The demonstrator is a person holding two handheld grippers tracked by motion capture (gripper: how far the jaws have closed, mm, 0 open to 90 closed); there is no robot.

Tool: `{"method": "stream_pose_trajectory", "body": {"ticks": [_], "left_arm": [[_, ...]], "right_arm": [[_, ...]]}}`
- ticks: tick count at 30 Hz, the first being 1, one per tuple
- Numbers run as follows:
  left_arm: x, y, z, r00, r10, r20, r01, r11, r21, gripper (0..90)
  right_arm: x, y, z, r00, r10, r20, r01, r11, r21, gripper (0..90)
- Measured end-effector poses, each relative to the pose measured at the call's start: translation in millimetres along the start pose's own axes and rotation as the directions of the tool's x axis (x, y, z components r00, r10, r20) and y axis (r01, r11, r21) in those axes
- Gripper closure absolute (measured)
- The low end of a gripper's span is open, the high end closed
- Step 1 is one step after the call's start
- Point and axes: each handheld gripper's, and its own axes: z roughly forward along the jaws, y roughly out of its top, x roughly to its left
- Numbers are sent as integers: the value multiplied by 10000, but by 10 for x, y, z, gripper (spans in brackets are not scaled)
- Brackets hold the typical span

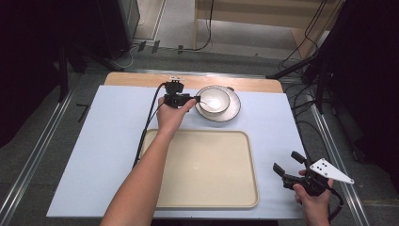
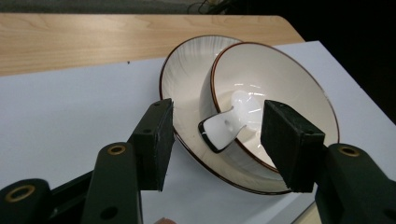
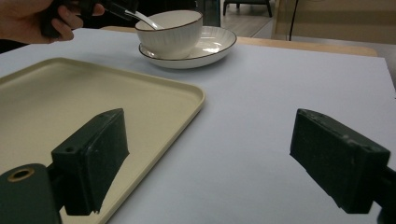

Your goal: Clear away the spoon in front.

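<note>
The spoon (image 2: 223, 128) is the thing being worked on: white ceramic, lying in the bowl (image 2: 275, 88) with its handle end propped over the bowl's near rim and sticking out toward the left gripper (image 2: 215, 140). The bowl is stood on a saucer plate (image 2: 187, 70), off-centre toward one side of it, likely so the stack can be moved as one.

The left gripper is seen in the high view (image 1: 196, 99) just beside the bowl's left rim, brought in low and level so the jaws straddle the handle. In the left gripper view the jaws are held apart, one pad on each side of the handle end, neither pad touching it. No clamp has been made yet. In the right gripper view the spoon (image 3: 145, 19) looks almost met by that gripper's tip, but contact cannot be told from that angle.

The tray (image 1: 207, 167) is laid just in front of the bowl, toward the person, and nothing lies in it; it is probably the drop place for the spoon. The right gripper (image 1: 289, 162) is parked well away from the bowl, off the tray's right edge, jaws wide apart, holding nothing, apparently kept clear until needed.

The table (image 1: 108, 141) is covered by a pale sheet.

Next move judged: close on the handle, lift clear of the bowl's rim.
</note>
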Motion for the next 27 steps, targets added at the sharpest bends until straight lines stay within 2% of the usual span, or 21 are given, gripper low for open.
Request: {"method": "stream_pose_trajectory", "body": {"ticks": [1, 8, 10, 16, 21, 23, 24, 25, 27], "left_arm": [[18, 0, 10, 9997, -206, 111, 206, 9998, 41, 491], [60, 11, 24, 9974, -608, 392, 614, 9980, -144, 554], [70, 12, 33, 9960, -711, 532, 715, 9974, -62, 571], [63, -8, 64, 9951, -631, 761, 621, 9979, 156, 673], [48, -9, 59, 9945, -508, 917, 500, 9987, 108, 737], [43, -8, 48, 9916, -525, 1183, 516, 9986, 111, 757], [43, -8, 48, 9916, -525, 1183, 516, 9986, 111, 765], [38, -9, 42, 9882, -577, 1418, 569, 9983, 98, 774], [38, -9, 39, 9861, -577, 1561, 569, 9983, 96, 794]], "right_arm": [[0, 0, 0, 10000, 5, -5, -5, 10000, -4, 111], [11, -2, 9, 10000, -55, -42, 55, 10000, 20, 111], [17, -1, 8, 10000, -54, -39, 54, 10000, 40, 112], [9, -5, 8, 10000, -33, 5, 33, 10000, 45, 114], [7, 0, 2, 10000, -13, 32, 13, 10000, 28, 116], [6, 0, 1, 10000, 15, 25, -15, 10000, 17, 116], [6, 0, 1, 10000, 15, 25, -15, 10000, 17, 116], [6, 0, 1, 10000, -5, 44, 5, 10000, 24, 117], [4, 0, 3, 10000, 11, 35, -11, 10000, 24, 118]]}}
